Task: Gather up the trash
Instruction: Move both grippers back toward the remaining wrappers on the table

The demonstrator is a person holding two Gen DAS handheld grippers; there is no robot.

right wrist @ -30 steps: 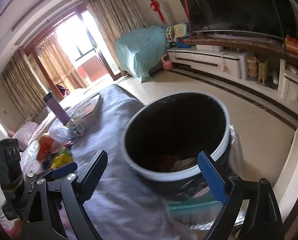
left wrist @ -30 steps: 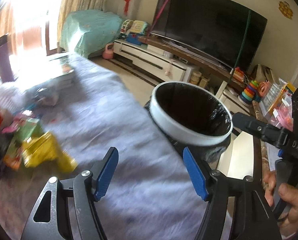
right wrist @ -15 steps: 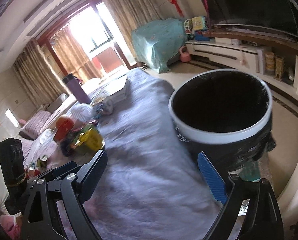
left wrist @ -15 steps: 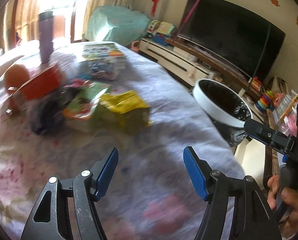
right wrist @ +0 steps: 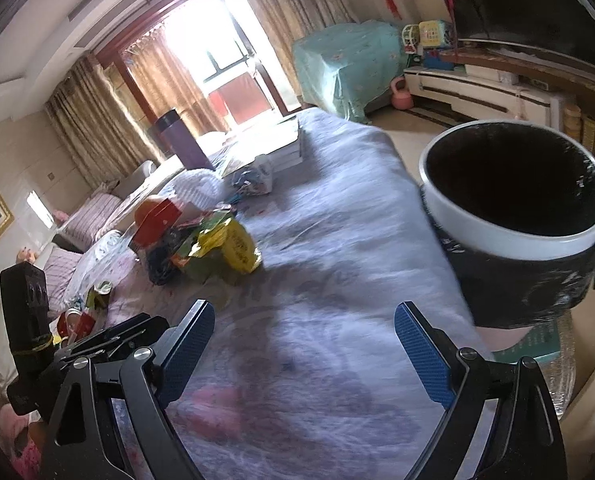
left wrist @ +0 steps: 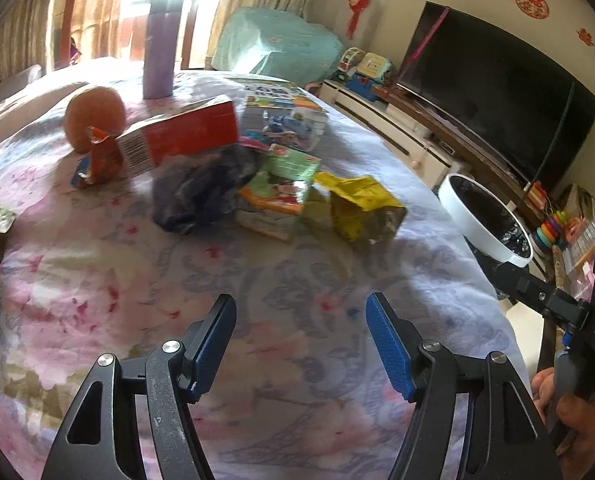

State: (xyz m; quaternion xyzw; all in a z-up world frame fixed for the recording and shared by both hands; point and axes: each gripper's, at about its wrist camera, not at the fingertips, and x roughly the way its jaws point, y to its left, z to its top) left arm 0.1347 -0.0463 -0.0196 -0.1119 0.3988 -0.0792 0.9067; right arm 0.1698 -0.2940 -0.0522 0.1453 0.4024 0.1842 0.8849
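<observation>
Currently, both claws are seen held apart and empty above a counter (left wrist: 97, 288) covered with a flowered cloth. The left claw (left wrist: 301, 344) is pointed toward a loose heap of trash near the middle of the counter, presumably so the next piece can be reached. In that heap, a yellow crumpled bag (left wrist: 363, 212) is set nearest the claw, with a green snack packet (left wrist: 281, 188) just beside it, a dark crumpled bag (left wrist: 201, 188) to the left, and a red carton (left wrist: 177, 138) behind. An orange (left wrist: 95, 116) and a purple flask (left wrist: 159, 48) are placed farther back; these are judged not to be trash. The right claw (right wrist: 303, 348) is held over the counter's near edge. A bin (right wrist: 513, 216) with a white rim and black liner is stood just off the counter's right side, likely kept close so pieces can be dropped in.
</observation>
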